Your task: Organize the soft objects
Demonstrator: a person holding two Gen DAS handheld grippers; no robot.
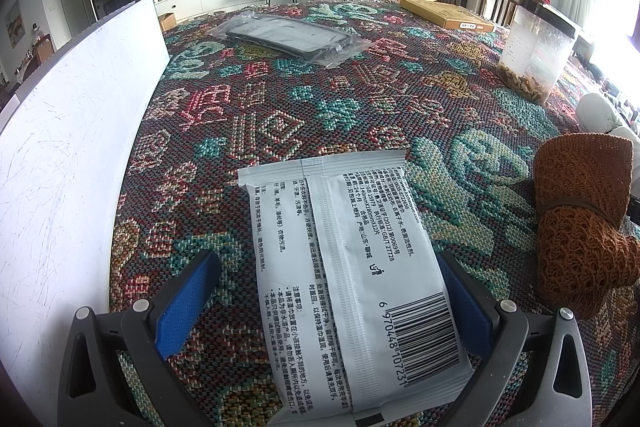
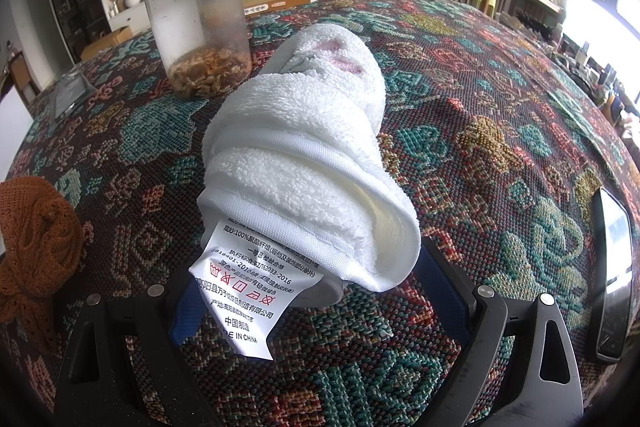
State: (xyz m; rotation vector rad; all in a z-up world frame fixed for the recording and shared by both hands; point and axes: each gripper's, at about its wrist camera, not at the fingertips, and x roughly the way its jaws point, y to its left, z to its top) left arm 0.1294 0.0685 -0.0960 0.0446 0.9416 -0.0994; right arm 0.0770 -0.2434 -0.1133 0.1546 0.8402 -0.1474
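A white wet-wipe pack (image 1: 344,267) lies printed side up on the patterned tablecloth, between the blue pads of my left gripper (image 1: 324,303). The right pad touches its edge; the left pad stands apart, so the gripper is open. A rolled white towel (image 2: 304,151) with a care label (image 2: 248,291) lies between the fingers of my right gripper (image 2: 316,303), which is open around its near end. A brown knitted bundle (image 1: 584,219) tied with a band lies right of the pack; it also shows at the left edge of the right wrist view (image 2: 36,247).
A white board (image 1: 68,163) stands along the left. A bagged black item (image 1: 288,37), a flat yellow box (image 1: 444,13) and a clear jar (image 2: 200,27) with dried pieces sit farther back. A dark phone-like slab (image 2: 612,279) lies at right.
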